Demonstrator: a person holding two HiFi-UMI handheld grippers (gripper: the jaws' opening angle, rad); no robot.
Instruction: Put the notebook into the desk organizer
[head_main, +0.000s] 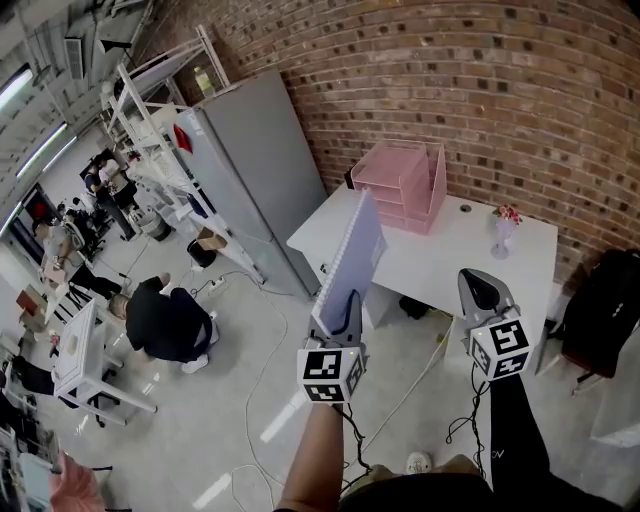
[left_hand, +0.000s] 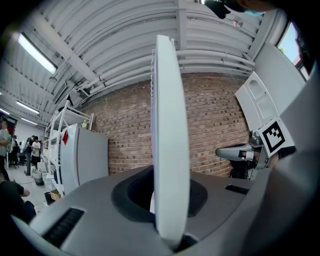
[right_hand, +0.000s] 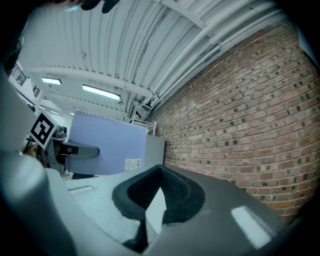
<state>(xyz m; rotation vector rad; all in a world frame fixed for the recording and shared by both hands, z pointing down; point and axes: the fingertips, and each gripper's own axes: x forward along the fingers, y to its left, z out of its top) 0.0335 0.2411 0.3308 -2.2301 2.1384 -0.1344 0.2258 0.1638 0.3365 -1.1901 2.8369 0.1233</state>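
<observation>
Closest to the head camera are the two grippers, both held out in the air above the floor in front of the white tabletop (head_main: 455, 255). On the person's left, the left gripper (head_main: 351, 303) has its jaws closed narrow on the lower edge of the notebook (head_main: 352, 250), a thin one with a pale purple cover and a spiral binding. The notebook stands upright and edge-on between the jaws in the left gripper view, so the picking up appears to be done. The right gripper (head_main: 479, 284) has its jaws together with nothing between them, and it hangs beside the left one without touching the notebook. The desk organizer (head_main: 405, 186), a pink one with several compartments, stands at the back of the tabletop near the brick wall, and a small vase with flowers (head_main: 503, 231) stands to its right. The notebook is well apart from the organizer and not yet above the tabletop proper. What is left, as a judgement, is the main part: to carry the notebook over to the organizer, line it up with one compartment, slide it in and let it go.
</observation>
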